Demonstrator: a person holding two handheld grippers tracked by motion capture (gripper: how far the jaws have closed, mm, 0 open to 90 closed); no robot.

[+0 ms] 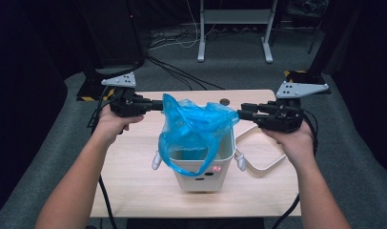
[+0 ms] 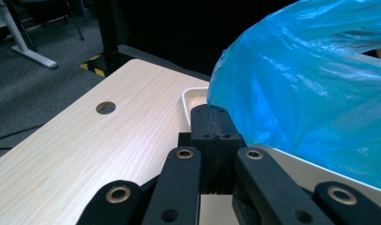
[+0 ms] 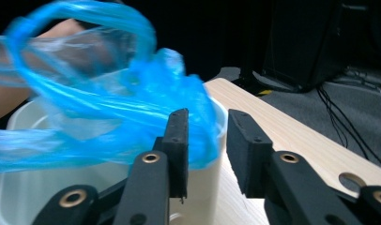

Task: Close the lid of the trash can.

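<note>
the blue plastic bag [image 1: 194, 131] is thin film, so prob v light, floppy, slippery and easy to tear; it won't hold any shape by itself, so it needs a pinch on each side to stay spread. best places to grab look like the rim edge at the bin's sides, or the loop handles, where the film is bunched and thicker.

looks: translucent bright blue, crinkled and glossy, t-shirt type w/ loop handles. one handle [image 1: 182, 164] droops over the near rim and down the front of the bin. the bag sits partly inside a small white bin [image 1: 203, 179] mid-table, its top billowing above the rim. bin has a little face w/ pink cheeks on the front and stubby white arms at the sides.

left gripper [image 1: 156, 106] is at the bag's left edge. in the left gripper view its jaws are pressed together, w/ the blue film right beside the tips; can't tell if any film is pinched between them.

right gripper [image 3: 205, 145] has its jaws parted, w/ a clear gap and nothing between the pads. the bag's right edge and the bin rim lie just past the left jaw. so that side isn't held.

wooden table [image 1: 134, 186] underneath, w/ a white tray [image 1: 268, 160] right of the bin.
</note>
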